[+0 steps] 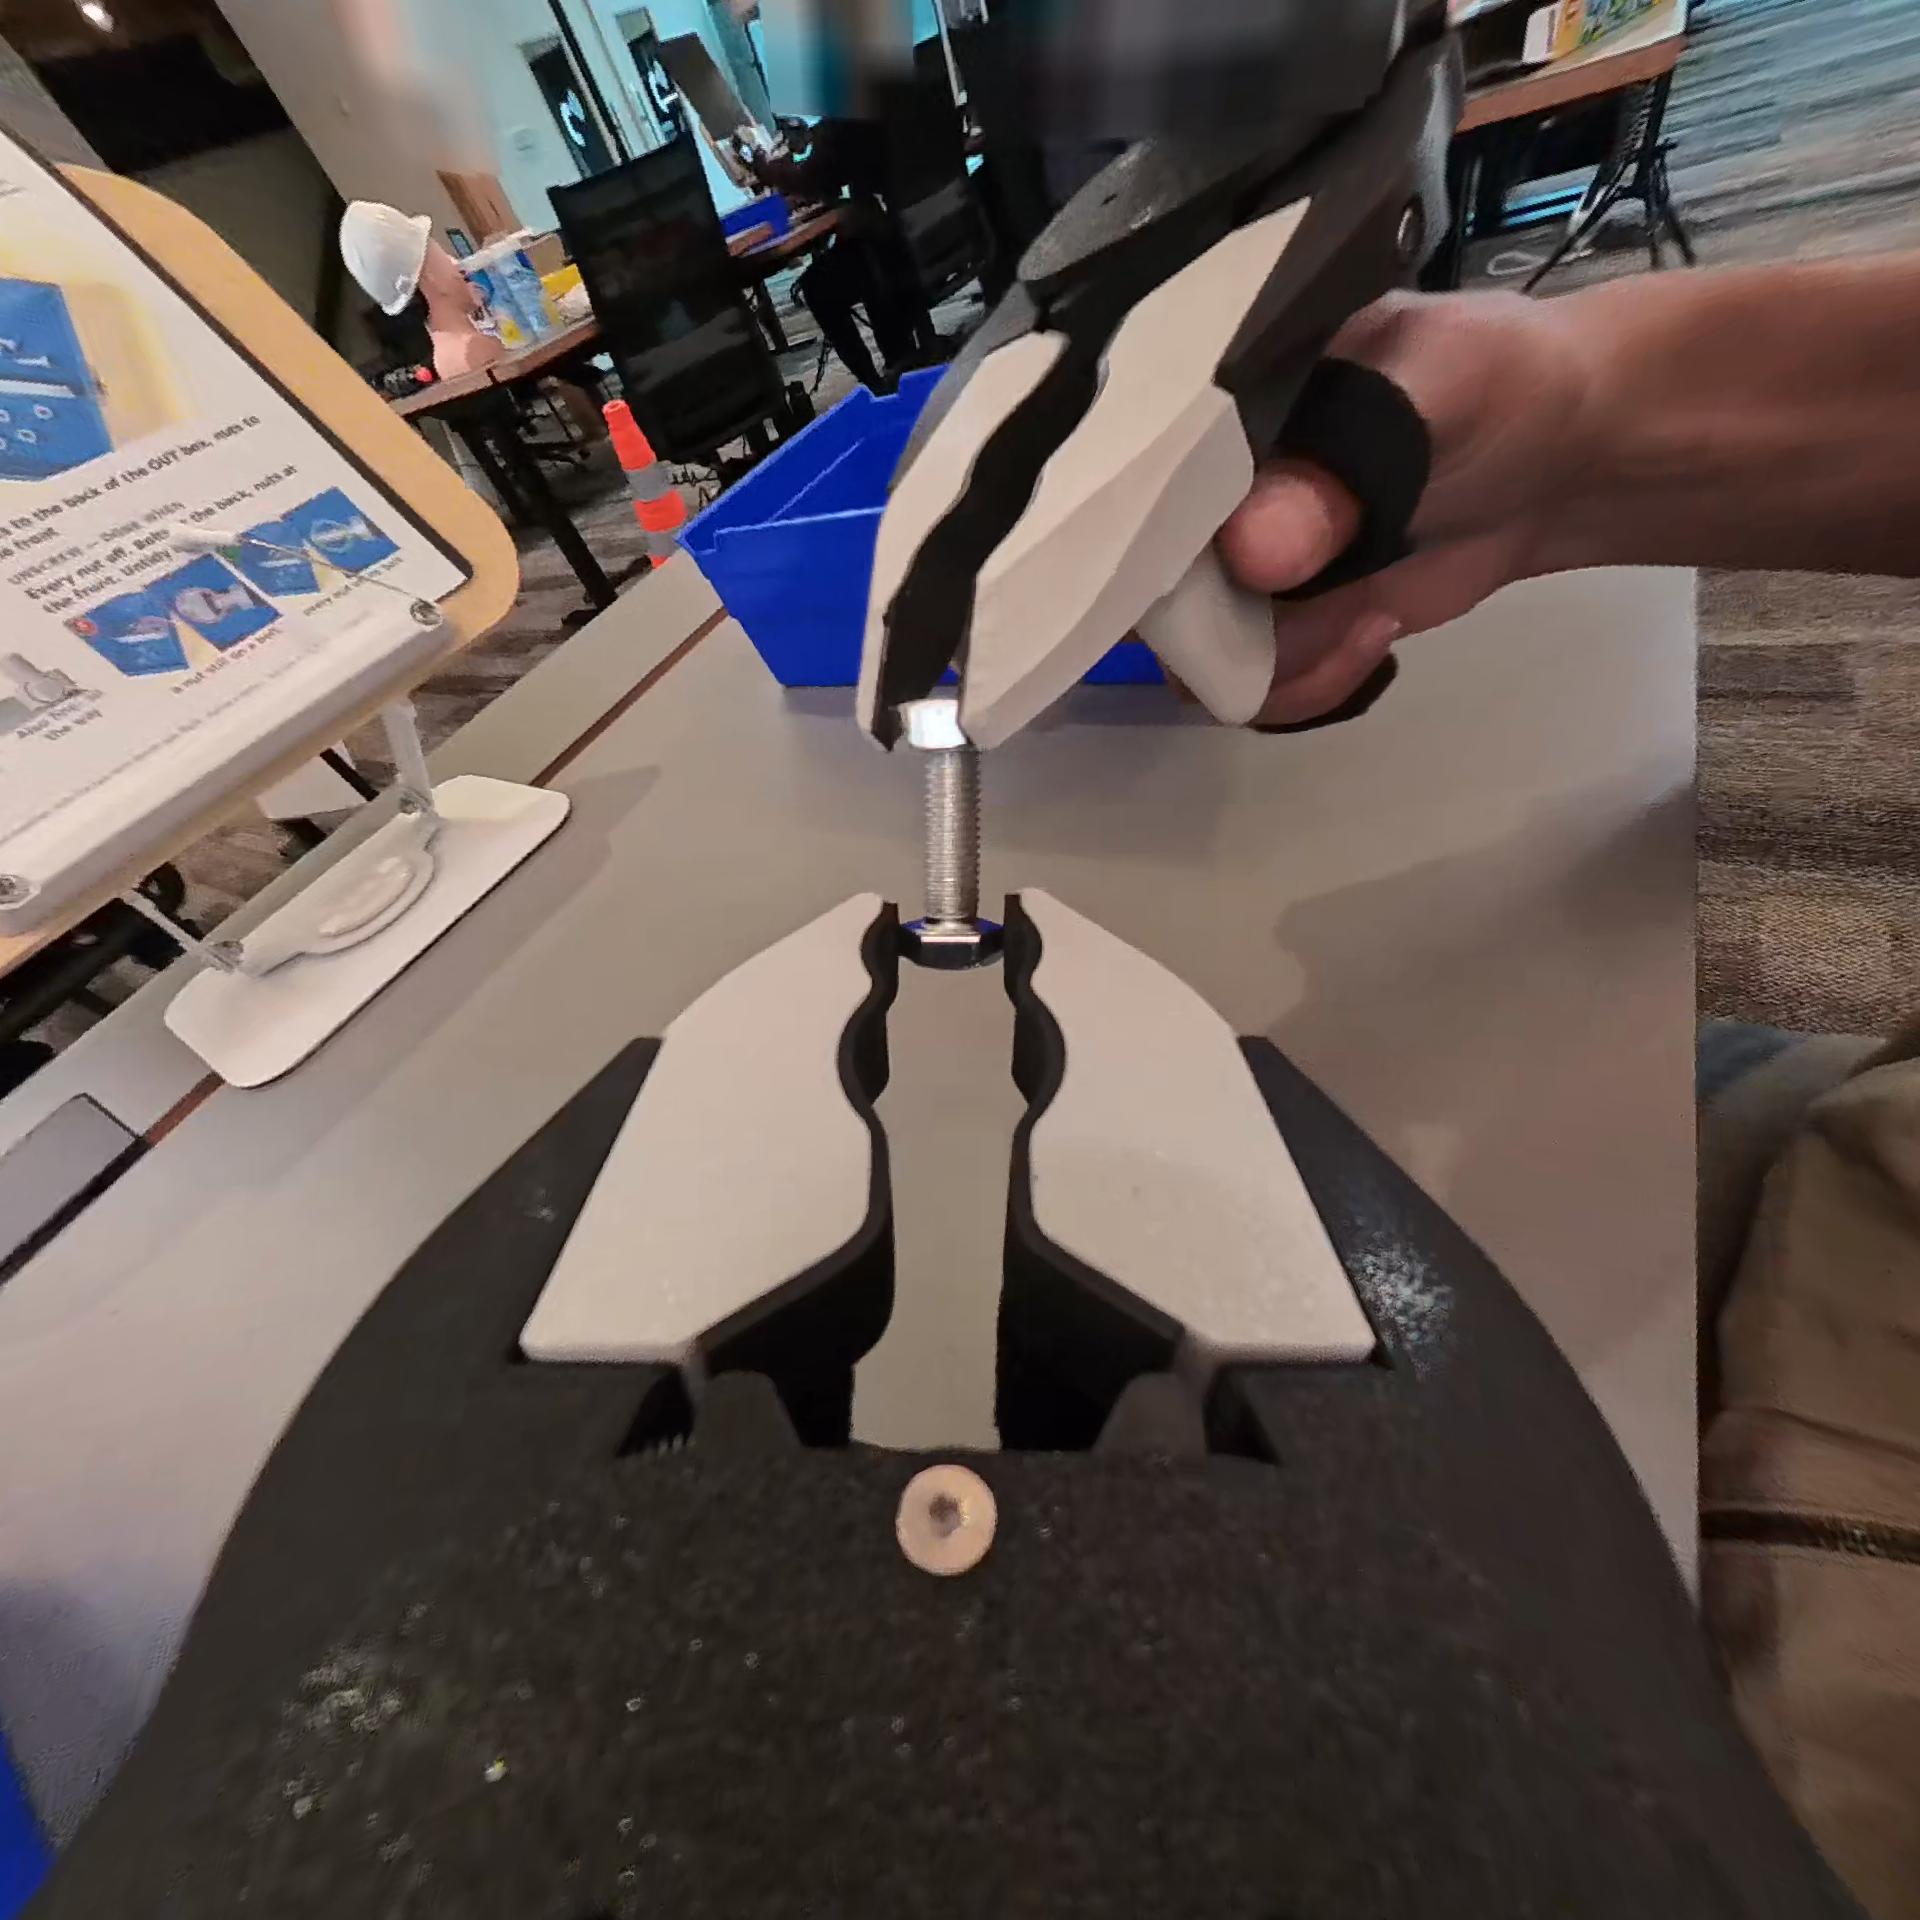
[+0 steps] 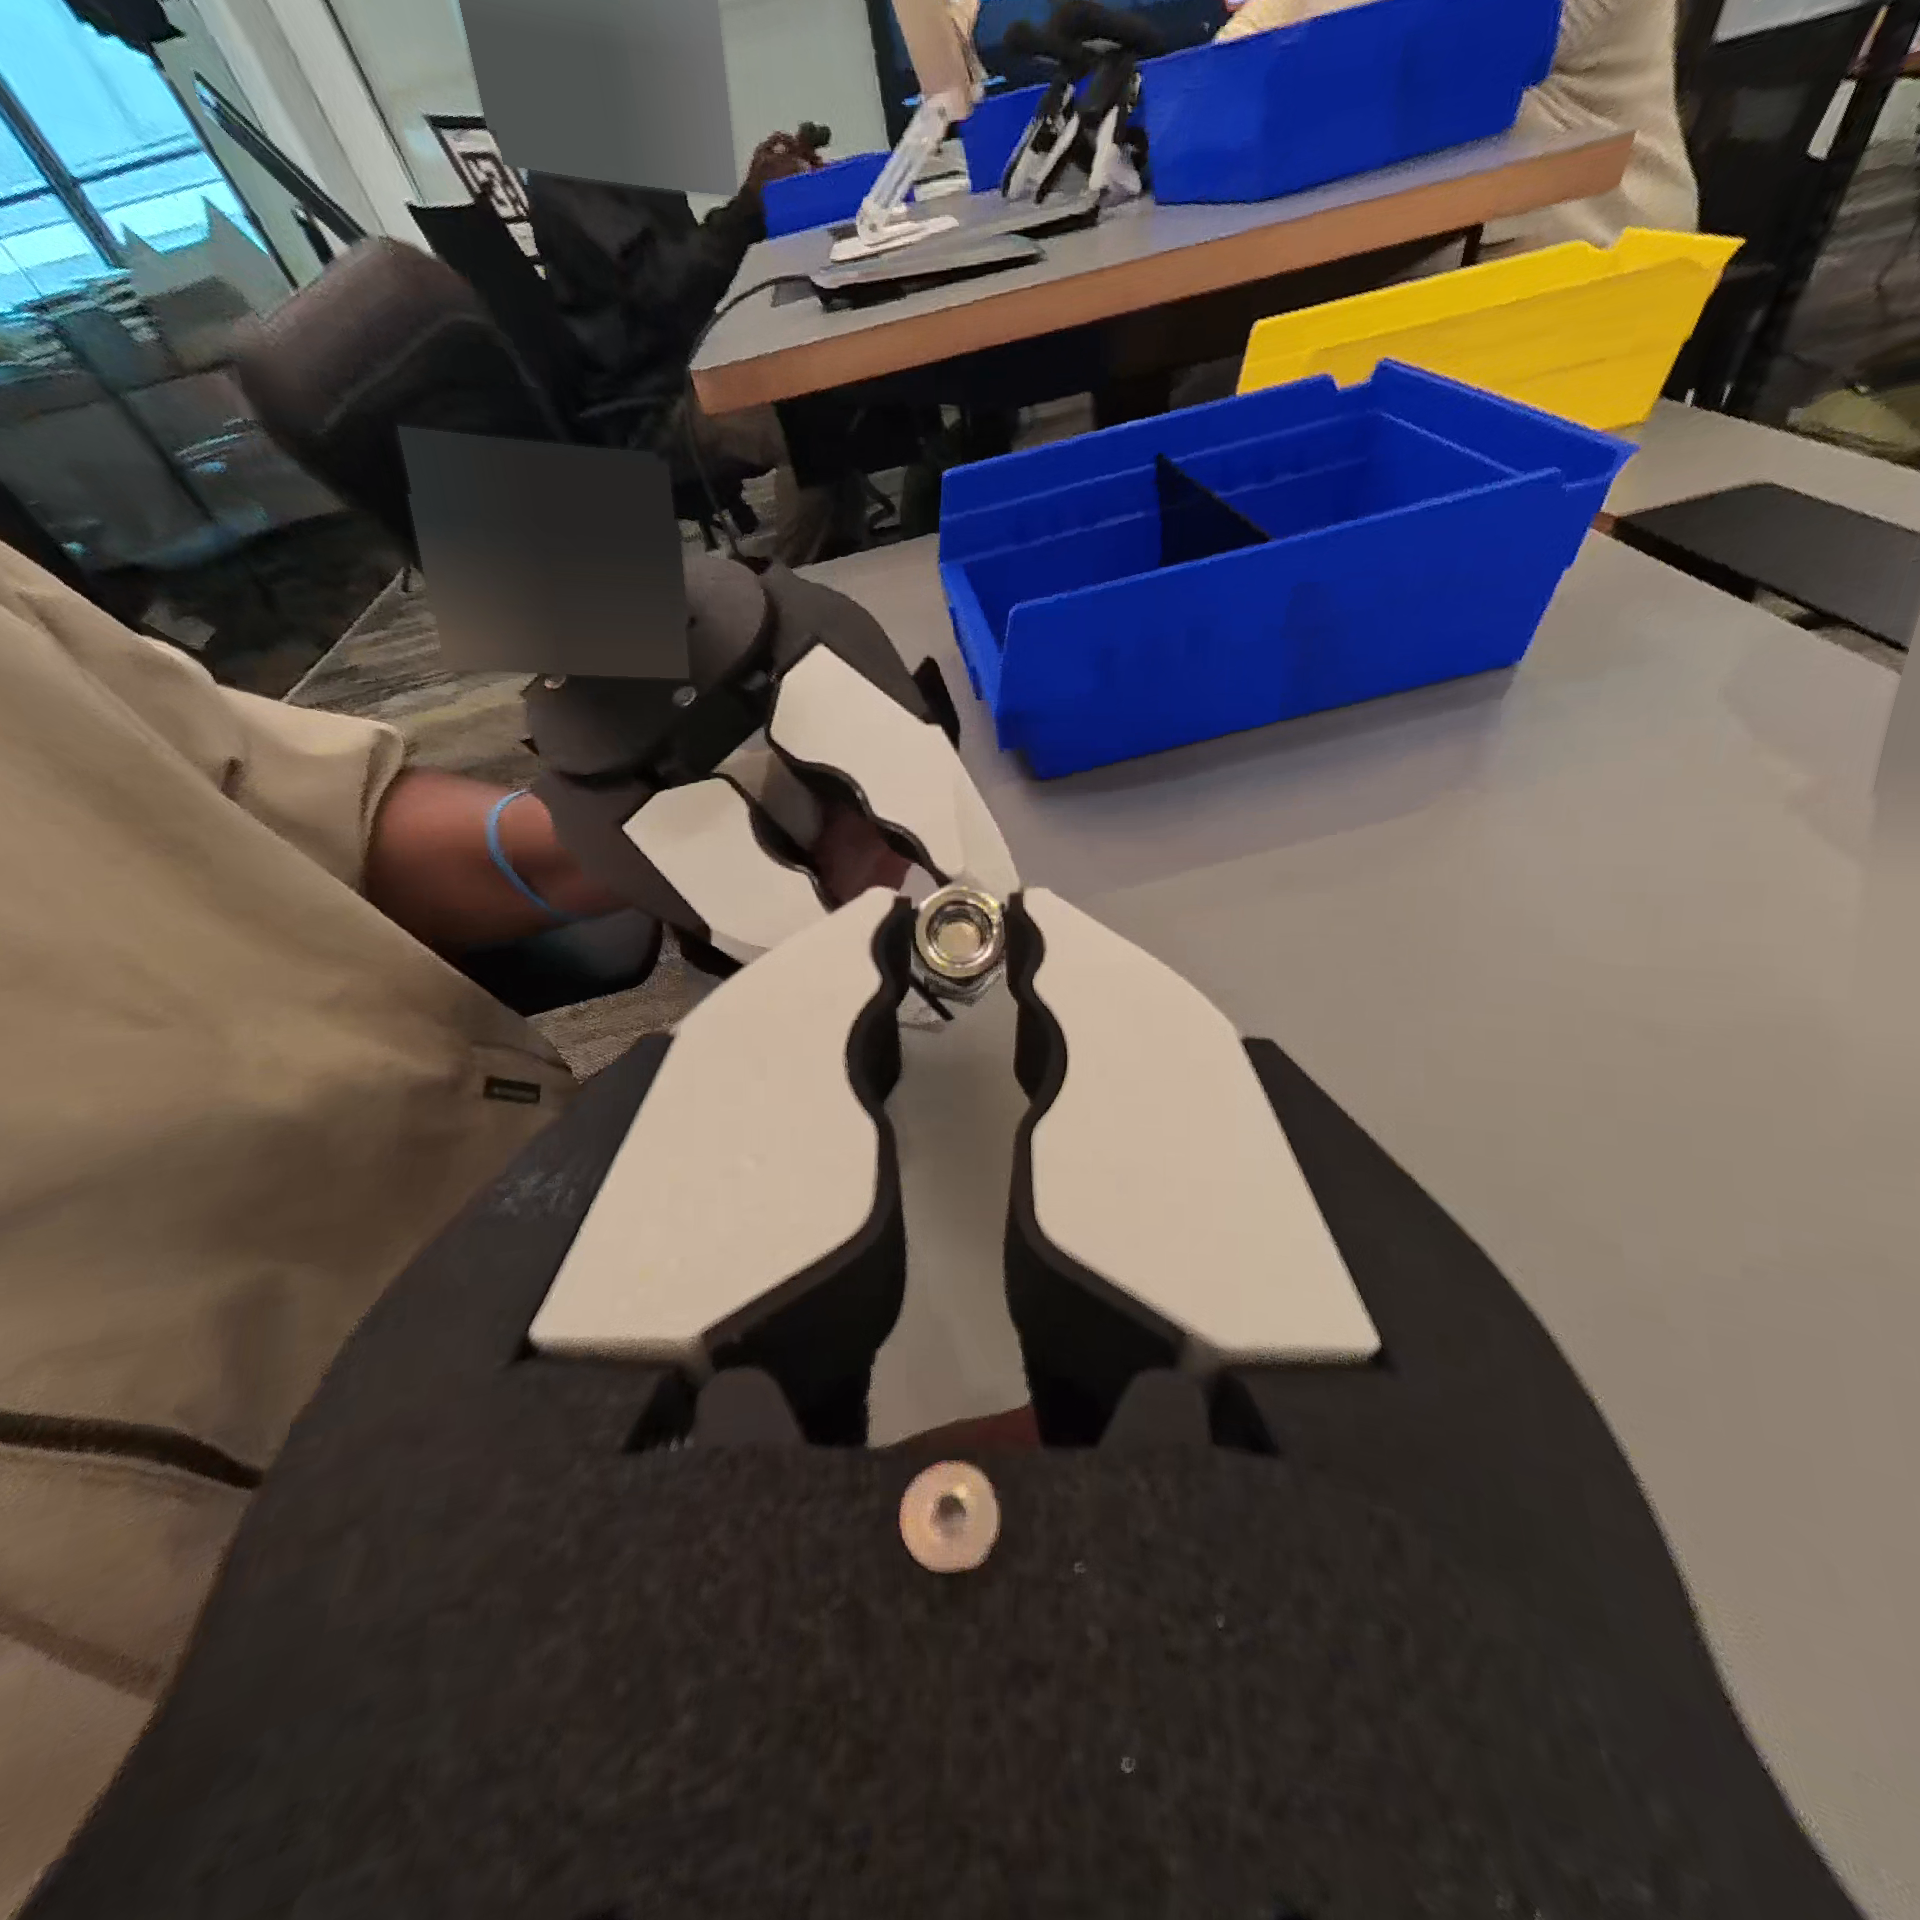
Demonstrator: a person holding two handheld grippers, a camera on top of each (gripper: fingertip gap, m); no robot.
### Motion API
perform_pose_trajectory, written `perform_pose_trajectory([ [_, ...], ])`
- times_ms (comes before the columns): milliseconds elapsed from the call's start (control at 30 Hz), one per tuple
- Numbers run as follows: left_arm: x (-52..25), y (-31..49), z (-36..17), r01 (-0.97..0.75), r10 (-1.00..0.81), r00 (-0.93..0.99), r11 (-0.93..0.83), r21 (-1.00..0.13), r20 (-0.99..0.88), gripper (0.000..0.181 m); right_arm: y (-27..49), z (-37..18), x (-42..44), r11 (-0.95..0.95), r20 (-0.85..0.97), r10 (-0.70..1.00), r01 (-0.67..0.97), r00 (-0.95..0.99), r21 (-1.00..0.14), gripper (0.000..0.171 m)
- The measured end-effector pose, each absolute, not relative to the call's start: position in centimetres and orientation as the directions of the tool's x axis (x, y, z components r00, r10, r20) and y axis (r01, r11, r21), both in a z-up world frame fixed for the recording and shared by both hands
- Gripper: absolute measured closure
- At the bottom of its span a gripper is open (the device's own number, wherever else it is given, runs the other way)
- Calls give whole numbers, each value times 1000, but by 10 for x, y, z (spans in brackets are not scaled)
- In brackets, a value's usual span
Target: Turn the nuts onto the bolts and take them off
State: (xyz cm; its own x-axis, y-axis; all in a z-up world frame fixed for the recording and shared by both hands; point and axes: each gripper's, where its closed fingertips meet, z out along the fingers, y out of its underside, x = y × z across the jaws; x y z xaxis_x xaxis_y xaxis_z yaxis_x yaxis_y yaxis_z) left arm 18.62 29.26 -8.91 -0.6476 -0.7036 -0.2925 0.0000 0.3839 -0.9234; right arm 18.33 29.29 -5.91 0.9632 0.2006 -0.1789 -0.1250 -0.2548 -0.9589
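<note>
Left tool [image 1: 951,925] is closed on the nut [image 1: 952,943], pinching it at the very fingertips. The nut looks like a nylon-insert type with a blue ring. The bolt [image 1: 952,836] stands upright out of the nut, thread exposed along most of its length, held in the air above the grey table [image 1: 1403,831].

Right tool [image 1: 920,722] comes down from above and is clamped on the bolt's hex head [image 1: 932,724]. A person's hand [image 1: 1382,520] holds that tool, with a black strap over one finger.

The right wrist view looks straight down the bolt axis. The right tool [image 2: 954,914] has its tips closed on either side of the bolt head [image 2: 958,923]; the nut sits just behind the head along the axis but is mostly hidden. The left tool [image 2: 914,862] reaches in from the left, its tips at the bolt, on a wrist wearing a blue band [image 2: 509,852].

So the two tools meet end to end, with the bolt vertical between them: left on the nut below, right on the head above.

Around it: a blue bin [image 2: 1278,582] with a black divider sits on the table, well apart from the tools. A yellow bin [image 2: 1496,322] sits behind it. An instruction sheet on a white stand [image 1: 208,582] is at the table's left edge. There is a beige sleeve [image 2: 187,935] at the left of the right wrist view. An orange cone [image 1: 644,478] stands on the floor further back.
</note>
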Motion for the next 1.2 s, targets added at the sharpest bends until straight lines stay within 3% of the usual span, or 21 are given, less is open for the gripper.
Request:
perform_pose_trajectory([
  [300, 187, 291, -94, -97, -707, -703, 203, -974, -77, 163, 294, -65, 186, -297, -131, 143, -84, 981, -951, 153],
  [767, 188, 297, -98, -133, -689, -724, 173, -976, -24, 163, 297, -64, 190, -274, -114, 168, -65, 979, -960, 154],
  [900, 182, 293, -91, -175, -619, -777, 36, -984, 116, 163, 292, -44, 186, -145, -187, 257, -154, 948, -977, 154],
  [1033, 173, 283, -77, -222, -493, -831, -130, -966, 257, 163, 288, -19, 181, 39, -336, 420, -386, 843, -922, 154],
  [1200, 169, 278, -72, -215, -460, -847, -162, -963, 267, 163, 296, -24, 174, 66, -406, 510, -505, 758, -860, 154],
])
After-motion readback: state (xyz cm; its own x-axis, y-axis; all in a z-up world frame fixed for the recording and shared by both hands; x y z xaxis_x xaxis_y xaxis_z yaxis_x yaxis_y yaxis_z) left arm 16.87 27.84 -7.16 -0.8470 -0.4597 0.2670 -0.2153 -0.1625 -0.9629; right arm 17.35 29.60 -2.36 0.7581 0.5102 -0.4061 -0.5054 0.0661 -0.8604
